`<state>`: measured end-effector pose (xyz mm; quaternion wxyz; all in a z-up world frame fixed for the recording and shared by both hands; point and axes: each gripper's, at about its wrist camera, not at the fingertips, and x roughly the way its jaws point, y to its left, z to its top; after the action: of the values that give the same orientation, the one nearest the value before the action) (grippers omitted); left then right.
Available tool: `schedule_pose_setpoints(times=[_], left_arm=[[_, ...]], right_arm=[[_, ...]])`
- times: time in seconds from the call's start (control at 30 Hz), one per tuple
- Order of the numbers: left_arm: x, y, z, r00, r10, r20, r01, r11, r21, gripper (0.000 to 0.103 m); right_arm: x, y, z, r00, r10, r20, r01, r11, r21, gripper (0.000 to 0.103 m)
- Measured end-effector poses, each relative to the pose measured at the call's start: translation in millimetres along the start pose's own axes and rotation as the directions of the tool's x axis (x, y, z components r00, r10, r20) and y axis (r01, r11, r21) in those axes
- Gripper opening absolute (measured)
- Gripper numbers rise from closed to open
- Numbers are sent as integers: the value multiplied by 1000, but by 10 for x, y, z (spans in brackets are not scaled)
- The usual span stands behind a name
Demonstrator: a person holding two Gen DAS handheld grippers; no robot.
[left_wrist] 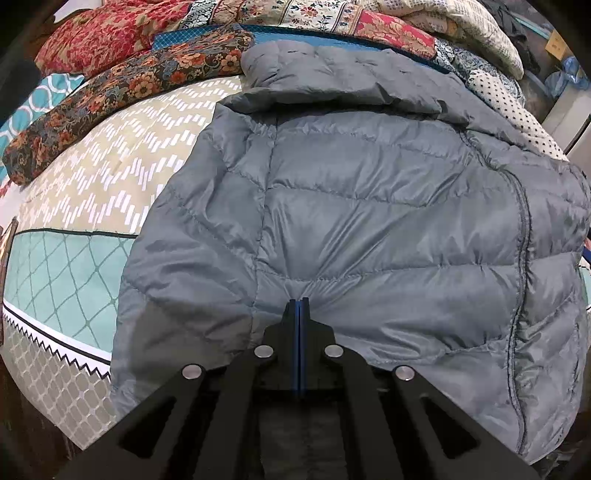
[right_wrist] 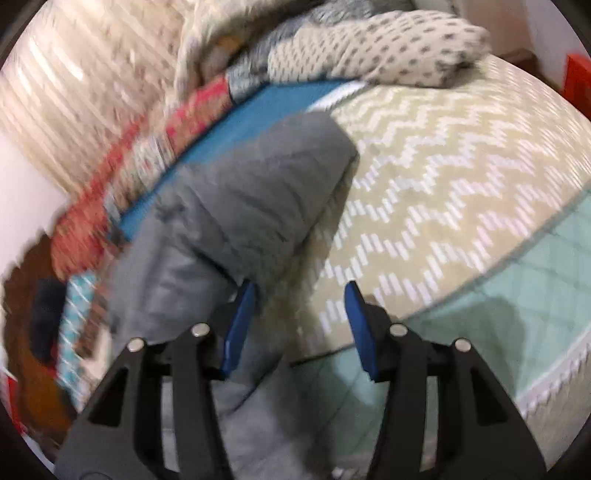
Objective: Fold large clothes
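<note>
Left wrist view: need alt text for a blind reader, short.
The left gripper, its blue-padded fingers closed together, pinches the near hem of a grey quilted puffer jacket spread across a bed. The beige zigzag-patterned bedspread shows to the left, with red floral quilts piled behind.

A grey quilted puffer jacket (left_wrist: pixel 369 229) is spread flat on the patterned bedspread (left_wrist: pixel 110 177), with its collar turned toward the pillows.

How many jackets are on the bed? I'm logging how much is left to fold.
1: a grey puffer jacket spread on the zigzag bedspread, pinched near its hem by the left gripper. The bedding pile behind may hide others.
</note>
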<state>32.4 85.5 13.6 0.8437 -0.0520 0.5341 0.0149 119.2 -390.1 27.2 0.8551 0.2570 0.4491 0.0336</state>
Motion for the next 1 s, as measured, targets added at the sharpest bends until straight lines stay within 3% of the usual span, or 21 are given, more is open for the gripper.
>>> schedule_pose_setpoints(times=[0.13, 0.23, 0.27, 0.3, 0.33, 0.4, 0.43, 0.5, 0.57, 0.63, 0.67, 0.73, 0.8, 0.83, 0.87, 0.93, 0.97, 1.0], left_arm=[[14, 5, 24, 1000, 6, -7, -6, 1000, 6, 5], [19, -6, 41, 1000, 12, -11, -12, 1000, 11, 5], [23, -4, 46, 1000, 11, -11, -11, 1000, 11, 5], [23, -8, 51, 1000, 10, -10, -9, 1000, 11, 5], [28, -6, 56, 1000, 8, -8, -8, 1000, 12, 5], [35, -8, 63, 1000, 7, -6, -7, 1000, 16, 5], [36, -7, 64, 1000, 6, -4, -6, 1000, 16, 5], [43, 5, 68, 1000, 3, -1, -3, 1000, 18, 5], [40, 10, 63, 1000, -1, 5, 1, 1000, 17, 5], [38, 16, 63, 1000, -5, 11, 5, 1000, 16, 5], [40, 24, 64, 1000, -8, 13, 7, 1000, 14, 5], [42, 33, 61, 1000, -10, 18, 10, 1000, 7, 5], [40, 22, 54, 1000, -5, 21, 5, 1000, 7, 5], [39, 16, 53, 1000, -2, 22, 2, 1000, 9, 5], [37, 13, 53, 1000, 0, 22, 0, 1000, 9, 5], [26, 1, 44, 1000, 1, 21, -1, 1000, 10, 5], [21, 0, 43, 1000, 1, 20, -1, 1000, 11, 5], [19, 13, 56, 1000, 0, 18, 0, 1000, 13, 5]], right_arm=[[403, 139, 64, 993, -115, -9, 114, 990, -78, 48], [567, 192, 250, 992, -123, 6, 123, 990, -71, 51], [571, 186, 297, 993, -121, 7, 121, 990, -73, 43], [592, 215, 355, 994, -105, 5, 105, 991, -81, 9], [551, 213, 384, 994, -108, 6, 108, 991, -83, 4], [395, 350, 585, 976, -200, 92, 211, 969, -132, 2], [357, 443, 718, 958, -246, 145, 268, 950, -161, 2], [107, 748, 1002, 884, -346, 316, 426, 873, -236, 2], [-212, 1177, 1247, 791, -363, 493, 547, 780, -303, 2], [-435, 1631, 1279, 729, -309, 610, 614, 689, -385, 2], [-526, 1990, 1187, 685, -243, 686, 666, 591, -455, 2], [-576, 2448, 885, 636, -131, 761, 724, 444, -528, 2], [-455, 2865, 371, 670, 15, 742, 716, 253, -651, 3], [-314, 2994, 23, 694, 77, 716, 704, 135, -697, 6], [-218, 3036, -185, 714, 102, 693, 689, 75, -721, 9], [162, 3046, -893, 814, 118, 569, 580, -106, -807, 17], [342, 2982, -1218, 852, 98, 514, 523, -174, -835, 17], [479, 2892, -1461, 878, 75, 473, 477, -222, -850, 17]])
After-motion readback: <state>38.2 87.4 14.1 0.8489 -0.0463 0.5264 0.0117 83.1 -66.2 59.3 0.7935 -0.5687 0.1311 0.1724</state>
